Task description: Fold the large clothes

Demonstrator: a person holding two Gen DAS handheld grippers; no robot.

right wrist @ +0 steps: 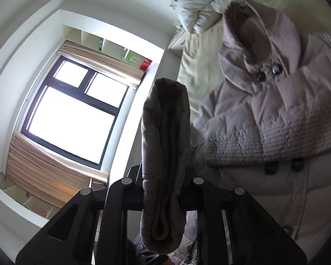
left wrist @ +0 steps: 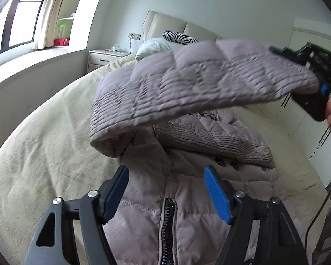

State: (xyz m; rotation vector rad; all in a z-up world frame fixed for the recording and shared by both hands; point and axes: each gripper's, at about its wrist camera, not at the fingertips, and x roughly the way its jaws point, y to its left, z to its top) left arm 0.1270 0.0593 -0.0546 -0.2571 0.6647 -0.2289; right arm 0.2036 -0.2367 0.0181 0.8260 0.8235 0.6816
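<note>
Nearest me, my left claw (left wrist: 166,193) hangs with its jaws apart over the coat (left wrist: 187,198) on the bed (left wrist: 44,154), zipper at six o'clock. My right claw (right wrist: 163,198) is clamped on the sleeve cuff (right wrist: 165,154), lifted toward two o'clock. I judge the puffy cuff could slip out, since slick padding compresses unevenly.

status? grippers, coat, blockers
Left gripper open above grey quilted puffer coat. Right gripper shut on coat's sleeve cuff, lifted off beige bedsheet. Nothing in the way.
</note>
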